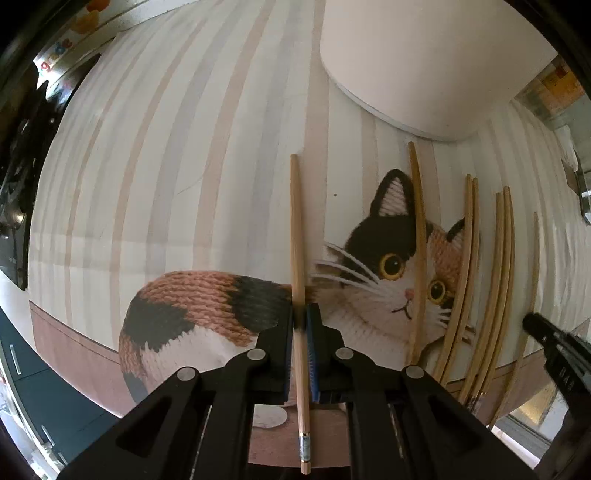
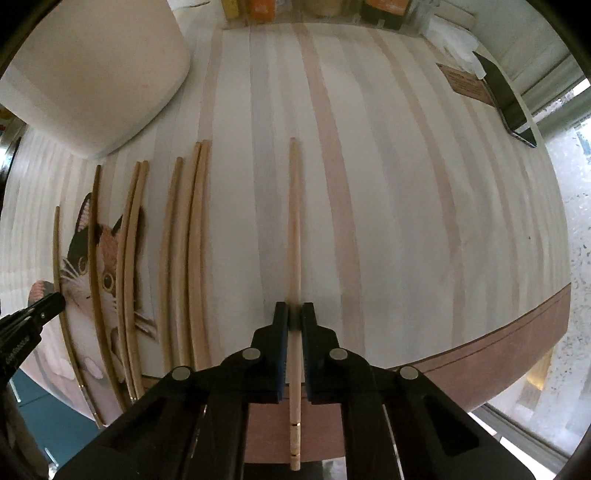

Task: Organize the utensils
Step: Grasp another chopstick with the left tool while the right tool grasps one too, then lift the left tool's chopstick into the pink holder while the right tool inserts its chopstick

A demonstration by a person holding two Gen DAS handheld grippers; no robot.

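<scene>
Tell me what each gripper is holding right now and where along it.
The left gripper pinches one chopstick toward its banded end. The right gripper pinches another chopstick, likewise toward its banded end.

The tall cream-white cylindrical container (image 1: 424, 62) is cut off by the top edge of the left wrist view, so its rim and contents cannot be seen; the right wrist view crops it at the top left corner too. The black two-finger left gripper (image 1: 303, 317) covers part of the knitted calico cat print (image 1: 388, 266) on the striped mat. At the mat's far edge, the row of orange-labelled boxes (image 2: 266, 5) is blurred and cropped, its lettering unreadable.
</scene>
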